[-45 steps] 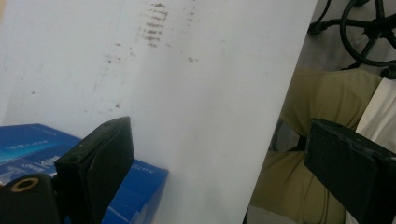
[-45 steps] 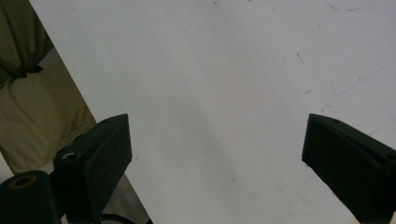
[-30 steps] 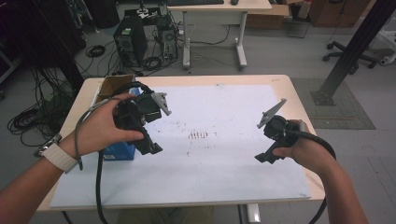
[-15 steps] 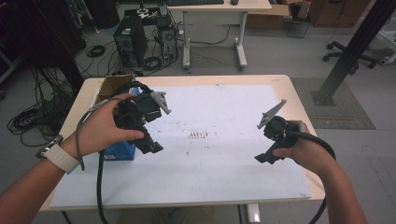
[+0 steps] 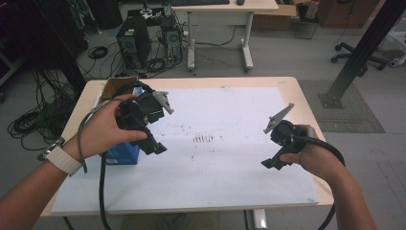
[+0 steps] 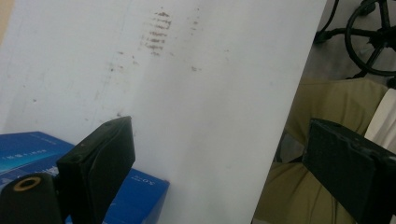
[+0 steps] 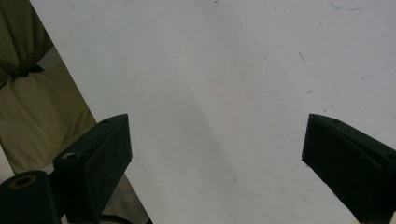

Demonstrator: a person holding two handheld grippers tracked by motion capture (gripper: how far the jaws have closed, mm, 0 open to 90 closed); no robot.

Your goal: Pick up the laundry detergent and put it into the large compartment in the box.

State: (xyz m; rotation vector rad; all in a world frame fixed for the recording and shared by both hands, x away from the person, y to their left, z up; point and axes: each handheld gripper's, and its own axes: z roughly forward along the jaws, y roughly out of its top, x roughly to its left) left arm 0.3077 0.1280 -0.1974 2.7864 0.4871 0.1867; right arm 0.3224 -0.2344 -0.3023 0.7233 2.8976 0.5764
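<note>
Small blue cardboard box (image 5: 122, 153) near table's left edge, probably light and stiff, graspable across its sides; both grippers' jaws spread, empty.

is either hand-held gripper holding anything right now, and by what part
Nothing is held. The left hand-held gripper has its jaws wide apart beside the blue box, not around it. The right hand-held gripper is open over the bare white sheet.
</note>
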